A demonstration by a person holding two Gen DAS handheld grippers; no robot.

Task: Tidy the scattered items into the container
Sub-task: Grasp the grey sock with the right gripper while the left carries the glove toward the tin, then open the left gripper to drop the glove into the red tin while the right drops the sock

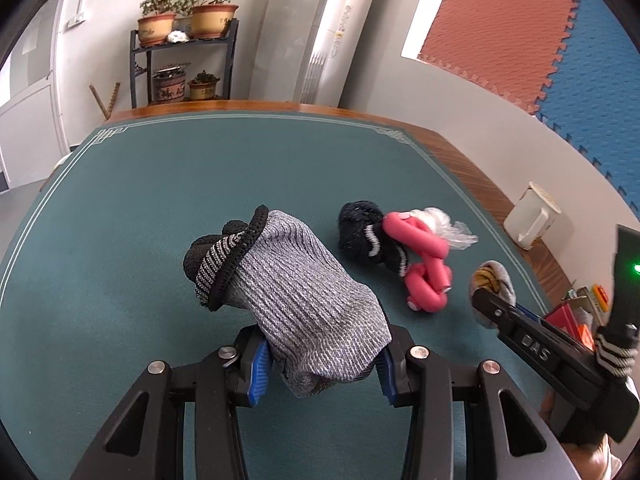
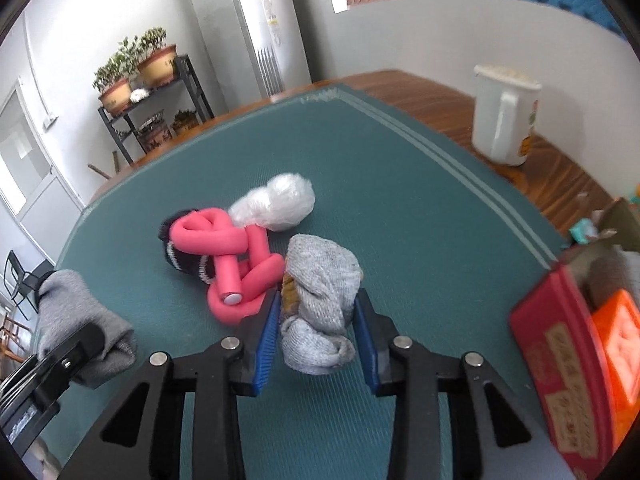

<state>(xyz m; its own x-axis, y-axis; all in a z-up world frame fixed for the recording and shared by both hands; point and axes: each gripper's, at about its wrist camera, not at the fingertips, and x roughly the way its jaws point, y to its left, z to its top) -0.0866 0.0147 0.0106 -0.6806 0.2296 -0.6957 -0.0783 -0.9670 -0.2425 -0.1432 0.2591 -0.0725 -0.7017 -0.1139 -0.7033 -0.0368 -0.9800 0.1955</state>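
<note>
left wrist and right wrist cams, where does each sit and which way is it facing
Left wrist: on the left gripper, looking across the green mat; its fingers clamp a grey knit glove; the right gripper shows at right.
Right wrist: on the right gripper, looking the same way; its fingers hold a rolled grey sock.
Shared: pink foam curler, black sock, white jug, plant shelf.

Two grippers (image 1: 324, 364) (image 2: 316, 340), two grey sock bundles (image 1: 304, 300) (image 2: 320, 292), one black sock (image 1: 362, 236), one pink foam tube (image 2: 232, 264), one plastic bag (image 2: 280, 202), one white jug (image 2: 504, 120), one red box (image 2: 568, 364)
</note>
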